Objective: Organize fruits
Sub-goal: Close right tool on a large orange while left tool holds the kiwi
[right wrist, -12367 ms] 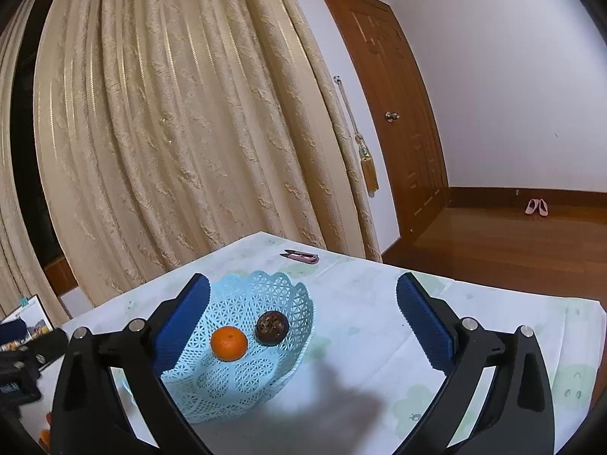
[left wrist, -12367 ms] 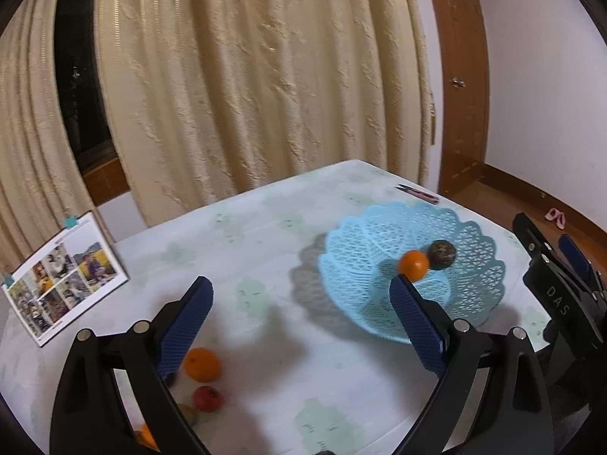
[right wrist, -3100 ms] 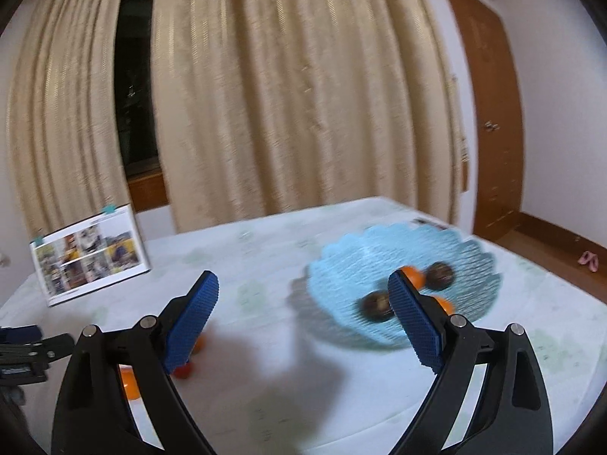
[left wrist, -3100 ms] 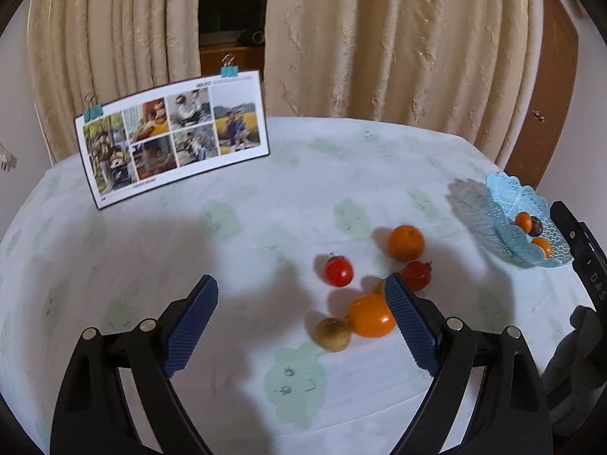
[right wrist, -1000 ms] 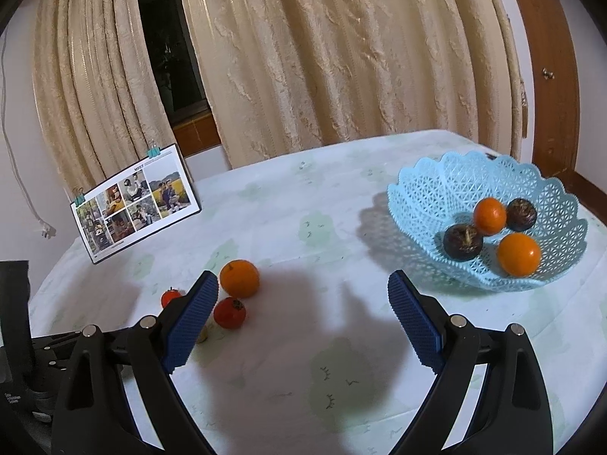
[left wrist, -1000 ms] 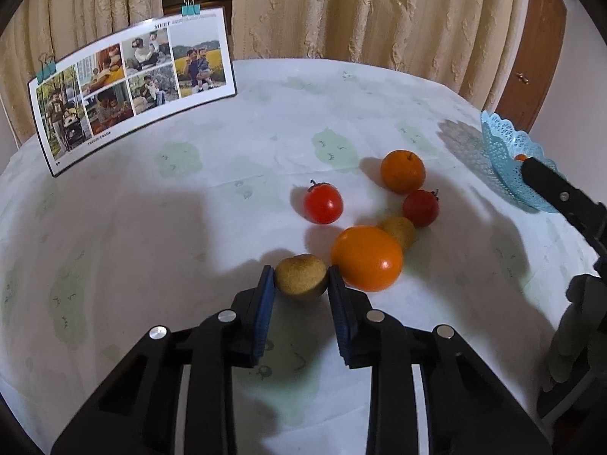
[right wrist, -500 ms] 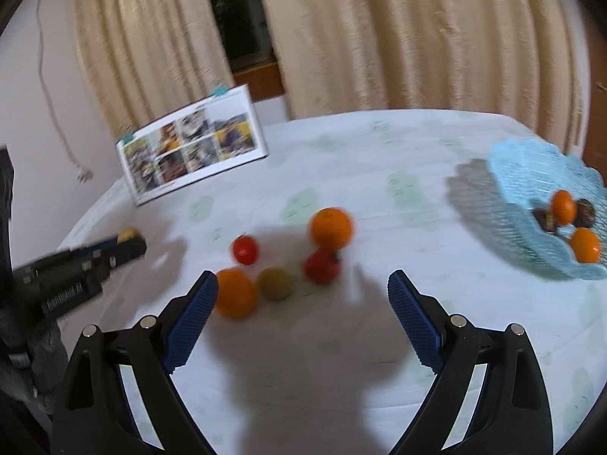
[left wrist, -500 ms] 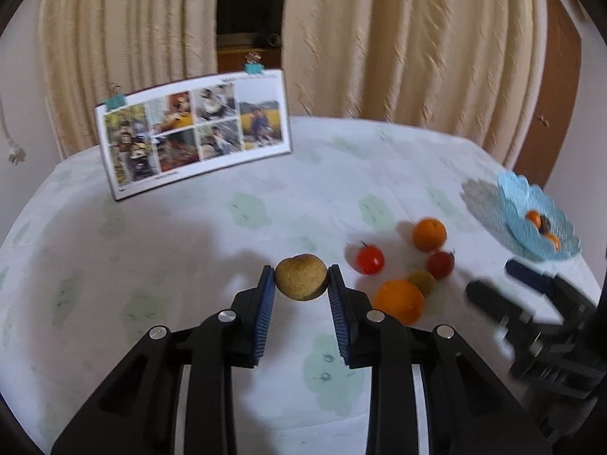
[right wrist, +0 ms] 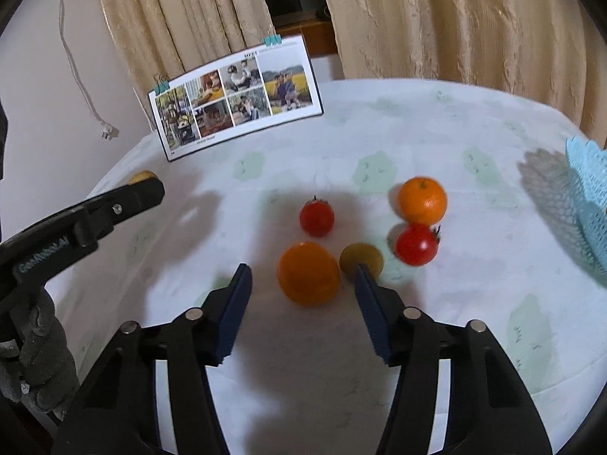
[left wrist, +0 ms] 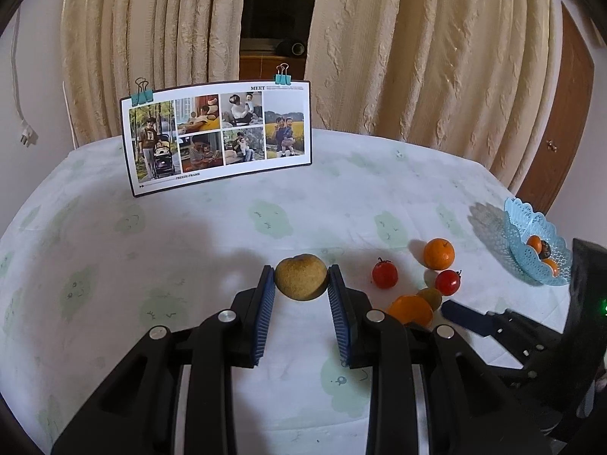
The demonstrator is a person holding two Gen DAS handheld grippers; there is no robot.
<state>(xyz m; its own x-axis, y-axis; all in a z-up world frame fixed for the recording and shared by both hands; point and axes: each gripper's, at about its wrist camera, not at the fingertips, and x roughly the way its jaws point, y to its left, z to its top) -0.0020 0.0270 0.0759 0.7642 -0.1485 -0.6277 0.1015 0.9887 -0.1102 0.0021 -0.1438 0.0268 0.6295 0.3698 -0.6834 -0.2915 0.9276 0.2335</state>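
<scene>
Kiwifruit, brown and fuzzy, is clamped across its middle between the blue pads of the left gripper and held clear of the table. It is judged light, slightly soft and bruisable, so a gentle squeeze is advised. The right gripper is spread wide around a large orange lying among loose fruit. Near the table's right edge, the blue lattice basket is seen to hold two oranges and a dark fruit.

We note a photo card upper left on the table, five fruits clustered right of centre, and the basket at far right.
</scene>
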